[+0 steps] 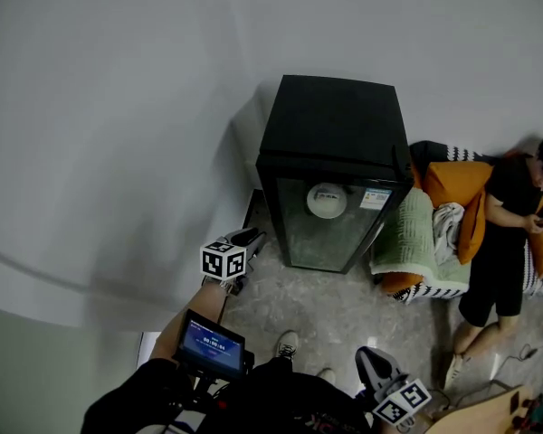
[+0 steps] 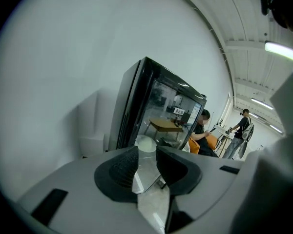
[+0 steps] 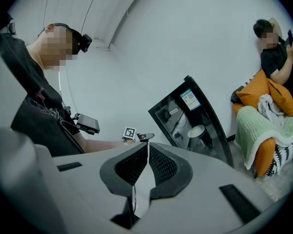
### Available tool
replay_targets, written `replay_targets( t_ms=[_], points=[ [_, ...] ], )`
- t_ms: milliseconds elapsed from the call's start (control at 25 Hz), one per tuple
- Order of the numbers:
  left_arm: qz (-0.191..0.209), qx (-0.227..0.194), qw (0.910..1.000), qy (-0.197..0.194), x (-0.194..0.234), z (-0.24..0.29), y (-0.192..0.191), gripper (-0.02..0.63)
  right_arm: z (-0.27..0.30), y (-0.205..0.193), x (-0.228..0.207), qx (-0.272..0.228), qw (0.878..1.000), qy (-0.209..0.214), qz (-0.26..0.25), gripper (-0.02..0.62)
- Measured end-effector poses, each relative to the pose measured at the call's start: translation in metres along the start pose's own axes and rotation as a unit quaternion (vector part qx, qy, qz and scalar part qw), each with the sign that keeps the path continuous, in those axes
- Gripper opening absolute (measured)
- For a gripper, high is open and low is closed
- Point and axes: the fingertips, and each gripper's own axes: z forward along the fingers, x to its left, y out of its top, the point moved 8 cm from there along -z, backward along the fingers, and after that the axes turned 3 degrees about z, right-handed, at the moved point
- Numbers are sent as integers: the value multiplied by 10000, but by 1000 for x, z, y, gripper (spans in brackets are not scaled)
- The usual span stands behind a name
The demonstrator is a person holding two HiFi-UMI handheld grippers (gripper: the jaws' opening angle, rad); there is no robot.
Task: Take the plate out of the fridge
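A small black fridge (image 1: 335, 125) stands against the white wall, its glass door closed. Behind the glass lies a round white plate (image 1: 327, 201), which also shows in the left gripper view as the plate (image 2: 146, 143) and in the right gripper view as the plate (image 3: 196, 130). My left gripper (image 1: 253, 238) is held out near the fridge's lower left corner, apart from the door. Its jaws stand open with nothing between them (image 2: 147, 152). My right gripper (image 1: 366, 360) hangs low by my body, jaws shut and empty (image 3: 148, 147).
A person (image 1: 507, 233) sits on the floor right of the fridge, among orange cushions (image 1: 457, 183) and a green blanket (image 1: 416, 238). A speckled floor (image 1: 344, 306) lies in front of the fridge. A small screen (image 1: 213, 342) is mounted on my left forearm.
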Motion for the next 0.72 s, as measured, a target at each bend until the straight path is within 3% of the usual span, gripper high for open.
replay_targets(
  t_ms=[400,720],
  points=[
    [369,187,9991,-79,37,44,26,183,8,-3,4,-119,9992,-391,45,3],
    [631,215,9975,-234,52,71,50,183,15,-9,9,-262,9971,-702,97,3]
  ],
)
